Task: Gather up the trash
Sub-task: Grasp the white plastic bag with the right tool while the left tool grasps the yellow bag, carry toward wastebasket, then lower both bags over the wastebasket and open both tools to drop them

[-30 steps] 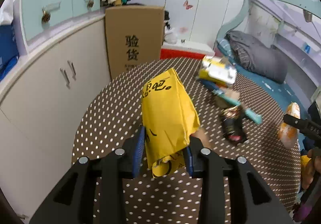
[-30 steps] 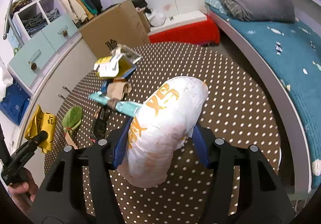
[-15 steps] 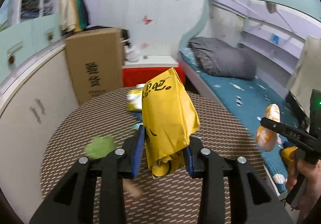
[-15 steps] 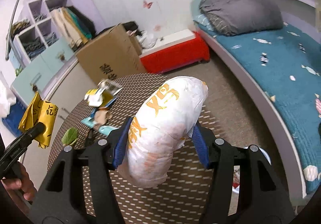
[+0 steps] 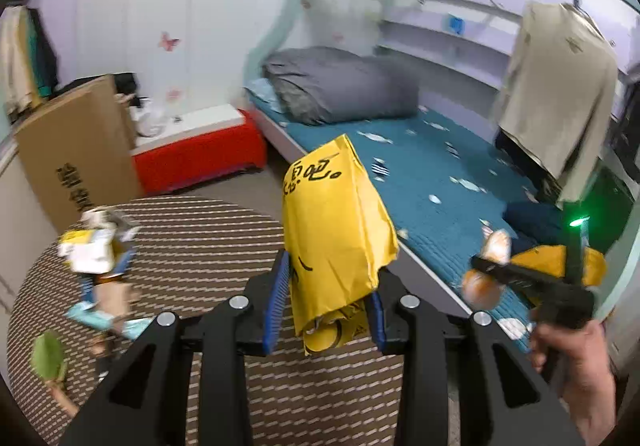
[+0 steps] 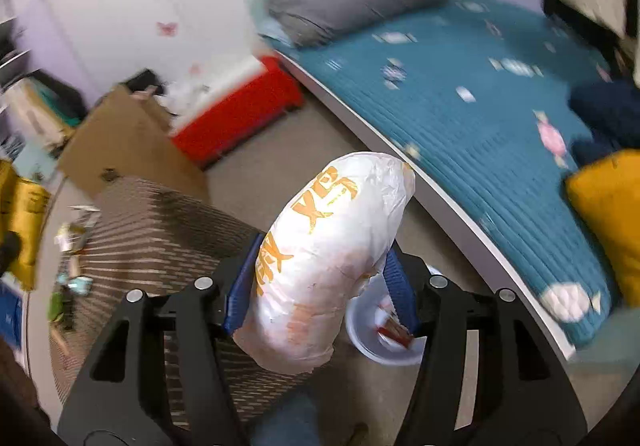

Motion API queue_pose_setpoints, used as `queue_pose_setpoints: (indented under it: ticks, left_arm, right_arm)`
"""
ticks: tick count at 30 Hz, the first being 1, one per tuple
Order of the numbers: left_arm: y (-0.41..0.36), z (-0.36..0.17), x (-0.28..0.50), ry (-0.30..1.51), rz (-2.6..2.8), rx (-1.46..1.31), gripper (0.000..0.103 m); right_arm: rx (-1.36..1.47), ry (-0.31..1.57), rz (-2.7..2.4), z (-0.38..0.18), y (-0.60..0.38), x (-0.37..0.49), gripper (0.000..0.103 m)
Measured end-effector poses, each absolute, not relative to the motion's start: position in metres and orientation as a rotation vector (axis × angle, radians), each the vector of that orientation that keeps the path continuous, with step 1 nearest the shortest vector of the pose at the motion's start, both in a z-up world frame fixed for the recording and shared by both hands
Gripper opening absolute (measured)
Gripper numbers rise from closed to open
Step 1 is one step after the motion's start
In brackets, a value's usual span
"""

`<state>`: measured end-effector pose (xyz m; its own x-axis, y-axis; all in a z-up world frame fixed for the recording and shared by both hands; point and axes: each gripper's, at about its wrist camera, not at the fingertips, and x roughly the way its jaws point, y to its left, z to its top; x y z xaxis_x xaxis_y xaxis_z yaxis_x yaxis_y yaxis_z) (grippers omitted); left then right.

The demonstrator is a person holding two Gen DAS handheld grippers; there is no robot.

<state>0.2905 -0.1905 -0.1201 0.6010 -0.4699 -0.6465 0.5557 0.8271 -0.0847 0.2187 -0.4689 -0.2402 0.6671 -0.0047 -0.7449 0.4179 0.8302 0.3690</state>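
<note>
The right gripper (image 6: 320, 282) is clamped on a puffy white bag with orange lettering (image 6: 324, 258), held off the table's edge with a white bin (image 6: 380, 338), some red trash already in it, on the floor just below and beyond it; the left gripper (image 5: 328, 298) is closed on a yellow paper wrapper (image 5: 336, 230) held above the dotted round table (image 5: 200, 246). For a clean drop, each piece should be brought directly over the bin's mouth and lowered before the jaws are opened, since both are light and could drift onto the floor. More litter (image 5: 100, 258) is left on the table, so the task is judged far from finished.
</note>
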Motion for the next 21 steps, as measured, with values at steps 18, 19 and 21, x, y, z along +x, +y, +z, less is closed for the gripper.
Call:
queue_pose_setpoints:
  ticks: [18, 19, 21]
  left_arm:
    - [-0.345, -0.211, 0.294, 0.943, -0.750, 0.278, 0.034]
    - [-0.350, -0.216, 0.294, 0.958, -0.753, 0.290, 0.034]
    - [-0.360, -0.226, 0.296, 0.981, -0.758, 0.311, 0.034]
  right_arm:
    - [0.738, 1.077, -0.262, -0.386, -0.528, 0.237, 0.086]
    - [0.751, 1.072, -0.270, -0.387, -0.531, 0.234, 0.086]
    - [0.768, 1.052, -0.286, -0.384, -0.536, 0.226, 0.090]
